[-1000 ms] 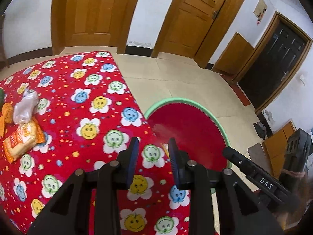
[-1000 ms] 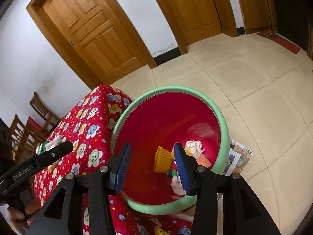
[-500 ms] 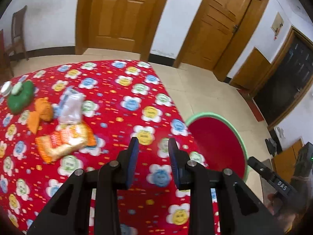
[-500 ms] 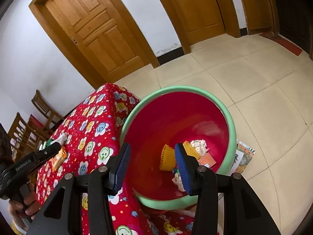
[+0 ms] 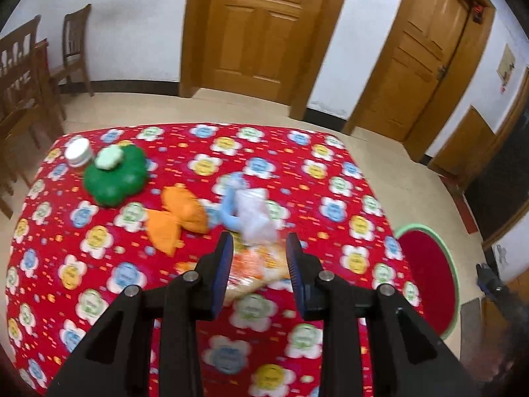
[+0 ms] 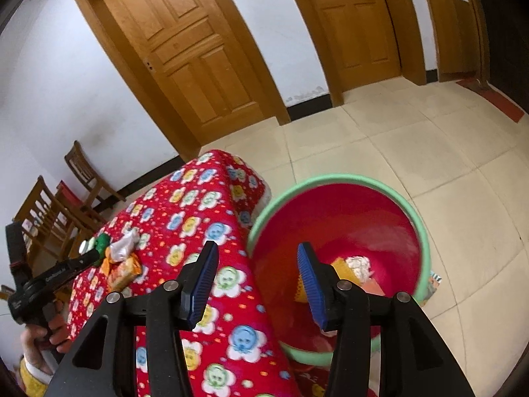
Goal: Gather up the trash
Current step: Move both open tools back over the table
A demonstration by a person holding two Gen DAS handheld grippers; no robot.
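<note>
The left gripper (image 5: 259, 253) hangs above the table (image 5: 347, 205), which is covered with a red cloth printed with smiling flowers. Its jaws stand a narrow way apart and nothing is clamped between them; the blue pads (image 5: 222, 264) press on nothing. Seen through the gap, down on the cloth, lies an orange snack packet (image 5: 254, 271) (blurred, so its print cannot be read).

Just beyond the packet, farther from the camera, lies a crumpled clear plastic bag (image 5: 253, 215) with a light blue piece at its left edge. To the left of the bag sit two orange peel-like scraps (image 5: 178, 215), touching one another. Farther left and toward the far edge stands a green flower-shaped thing (image 5: 115, 178) with a pale green lid on top, and a small white jar (image 5: 78, 152) just beside it.

The right gripper (image 6: 258, 281) is held over the near right edge of the table and the bin (image 6: 426, 231) on the floor beside it. Its jaws are opening, moderately wide, with nothing between them. The bin is red inside with a pale green rim and stands close against the table's right side. In its bottom lie a yellow ribbed piece (image 6: 345, 269), a white crumpled wad (image 6: 358, 263) and an orange-pink scrap (image 6: 372, 287), partly hidden by the right finger.

In the right wrist view a hand (image 6: 43, 340) grips the handle of the left gripper at the lower left. Wooden chairs (image 5: 23, 76) stand by the far left wall, and wooden doors (image 5: 261, 29) line the far wall.
</note>
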